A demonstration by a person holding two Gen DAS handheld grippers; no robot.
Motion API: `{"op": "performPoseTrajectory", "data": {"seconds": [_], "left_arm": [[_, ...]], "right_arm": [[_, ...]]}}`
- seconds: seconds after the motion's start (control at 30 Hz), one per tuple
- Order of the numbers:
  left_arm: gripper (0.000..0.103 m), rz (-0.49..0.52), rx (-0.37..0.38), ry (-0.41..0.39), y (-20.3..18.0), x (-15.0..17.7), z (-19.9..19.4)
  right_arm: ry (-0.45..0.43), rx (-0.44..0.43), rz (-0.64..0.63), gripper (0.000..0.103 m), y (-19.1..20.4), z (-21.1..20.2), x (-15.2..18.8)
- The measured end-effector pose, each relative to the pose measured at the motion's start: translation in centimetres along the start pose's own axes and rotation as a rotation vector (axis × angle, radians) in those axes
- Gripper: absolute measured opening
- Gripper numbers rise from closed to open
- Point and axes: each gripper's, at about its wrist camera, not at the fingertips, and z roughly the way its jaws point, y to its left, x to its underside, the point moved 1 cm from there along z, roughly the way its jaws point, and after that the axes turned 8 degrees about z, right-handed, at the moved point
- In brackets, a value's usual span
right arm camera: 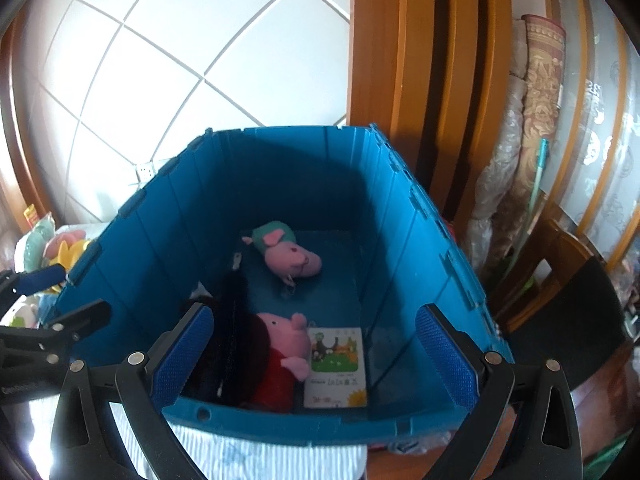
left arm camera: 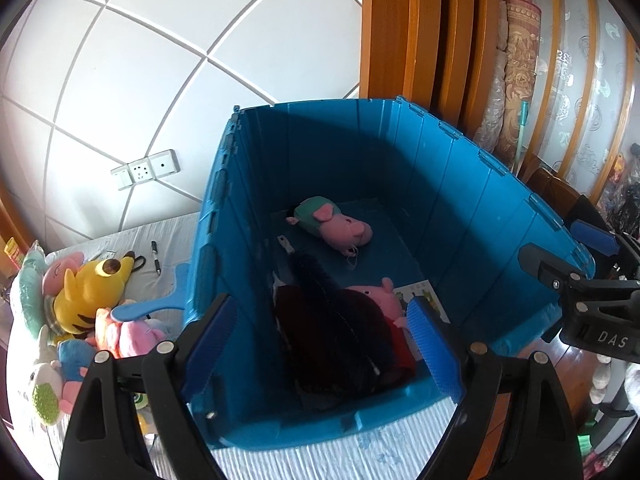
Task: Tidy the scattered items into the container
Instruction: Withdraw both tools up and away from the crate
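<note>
Both grippers' fingers spread wide, nothing between them: left gripper [left arm camera: 324, 344], right gripper [right arm camera: 314, 356], both hanging over the blue bin [right arm camera: 404, 240]. Inside it: two pig plushies [right arm camera: 290, 256] [right arm camera: 280, 356], a dark furry garment [left arm camera: 332, 320], a picture book [right arm camera: 336, 366]. More plush toys [left arm camera: 86, 292] piled left of the bin, on the bed.

Two close wrist views, angled down from the near rim, both into the same blue bin [left arm camera: 472, 200].

Home, lived-in room: plush toys [left arm camera: 90, 292] heaped on table [left arm camera: 320, 456], tiled wall [left arm camera: 160, 60] with sockets [left arm camera: 146, 170], wooden door frame [left arm camera: 404, 28], rolled carpets [left arm camera: 518, 72].
</note>
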Motion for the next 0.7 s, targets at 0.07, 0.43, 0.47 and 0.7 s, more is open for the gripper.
{"op": "performPoseTrajectory", "data": {"seconds": [0.07,0.43,0.47,0.7], "left_arm": [[0.088,-0.002,0.001,-0.002,0.3,0.6,-0.5],[0.088,0.011,-0.037,-0.036,1.4,3.9,-3.8],[0.088,0.012,-0.037,-0.037,1.5,4.2,-4.0],[0.088,0.017,-0.033,-0.039,2.4,6.1,-5.2]], "right_arm": [[-0.001,0.001,0.007,0.103,0.2,-0.5,0.6],[-0.030,0.027,0.022,0.103,1.6,-4.0,3.1],[-0.031,0.028,0.023,0.103,1.7,-4.2,3.3],[-0.022,0.025,0.026,0.103,3.0,-5.5,5.4]]}}
